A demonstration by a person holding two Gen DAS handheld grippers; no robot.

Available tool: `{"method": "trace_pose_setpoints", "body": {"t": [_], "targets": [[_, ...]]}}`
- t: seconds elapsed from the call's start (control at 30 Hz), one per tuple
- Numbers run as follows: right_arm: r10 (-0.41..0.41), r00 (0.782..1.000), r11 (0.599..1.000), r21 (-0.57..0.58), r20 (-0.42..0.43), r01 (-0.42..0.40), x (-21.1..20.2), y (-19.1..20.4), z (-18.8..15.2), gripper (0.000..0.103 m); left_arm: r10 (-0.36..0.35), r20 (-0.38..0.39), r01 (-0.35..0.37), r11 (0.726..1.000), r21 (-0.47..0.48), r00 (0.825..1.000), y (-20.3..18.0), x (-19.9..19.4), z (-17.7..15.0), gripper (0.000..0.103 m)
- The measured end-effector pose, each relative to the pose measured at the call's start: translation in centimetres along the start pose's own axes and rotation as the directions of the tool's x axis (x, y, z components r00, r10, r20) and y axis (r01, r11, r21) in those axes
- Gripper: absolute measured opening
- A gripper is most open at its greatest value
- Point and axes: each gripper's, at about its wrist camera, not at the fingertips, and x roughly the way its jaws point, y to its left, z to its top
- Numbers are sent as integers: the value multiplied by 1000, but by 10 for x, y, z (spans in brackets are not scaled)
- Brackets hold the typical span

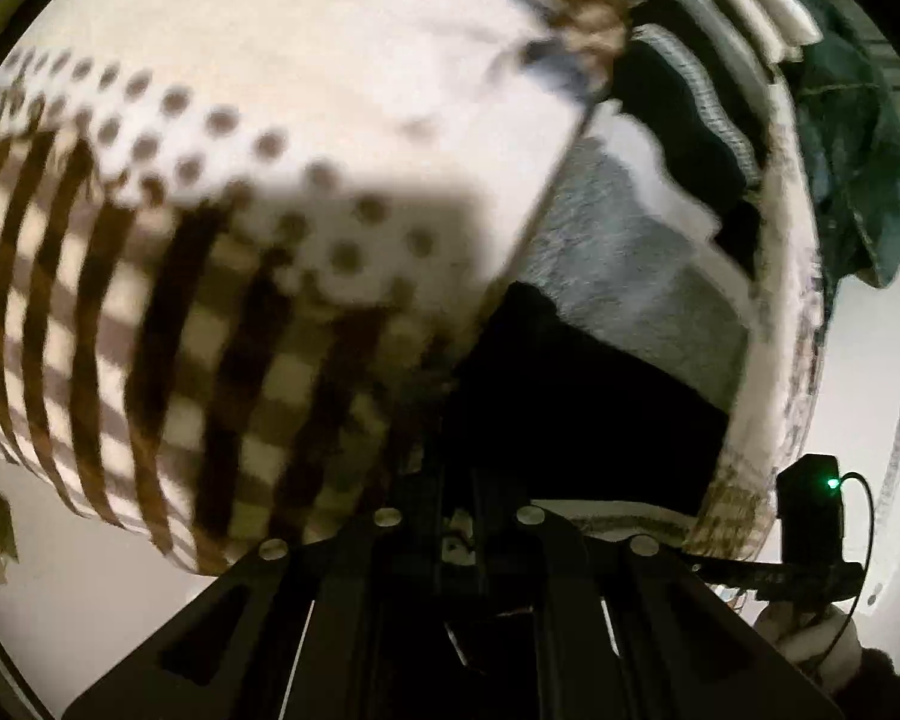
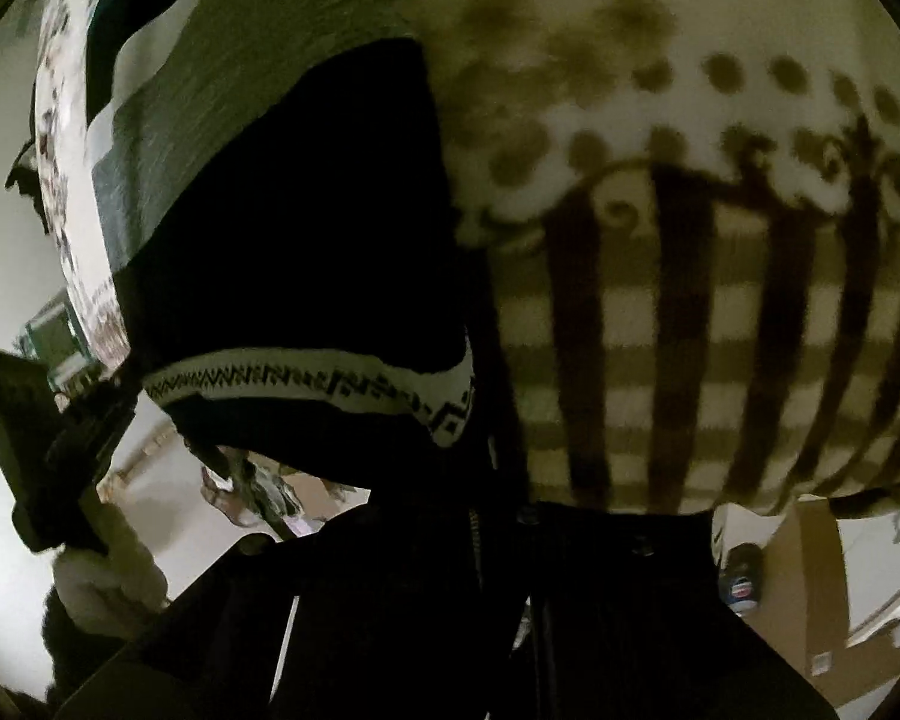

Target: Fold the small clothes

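A small garment with a white polka-dot part and a brown-and-cream checked part (image 1: 210, 312) fills the left wrist view, very close and blurred. My left gripper (image 1: 462, 516) appears shut on its lower edge; the fingertips are hidden by cloth. The same garment (image 2: 690, 330) fills the right half of the right wrist view. My right gripper (image 2: 510, 516) appears shut on its edge, with the fingertips dark and hidden. My right gripper also shows in the left wrist view (image 1: 810, 516), and my left gripper shows in the right wrist view (image 2: 48, 420).
A pile of folded clothes lies beside the garment: a black piece with a white patterned band (image 2: 306, 384), a grey piece (image 1: 630, 276), and dark green cloth (image 1: 846, 138). A cardboard box (image 2: 810, 588) and a can (image 2: 741, 582) stand below right.
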Motion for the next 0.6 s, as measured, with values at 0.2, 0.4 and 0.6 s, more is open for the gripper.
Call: {"method": "trace_pose_setpoints", "body": {"t": [0.2,0.4,0.6], "targets": [[49,999,999,-11,-6,-49,5,-7,16,47,-64,6,64,998,16,998,1,-14,5,37],[144,985,990,-20,96,-143,-6,-24,24,70,-177,14,177,984,-32,984,20,4,16,81],[267,959,964,-20,99,-266,24,-31,40,85,-138,-79,145,985,94,987,-6,34,14,81]]}}
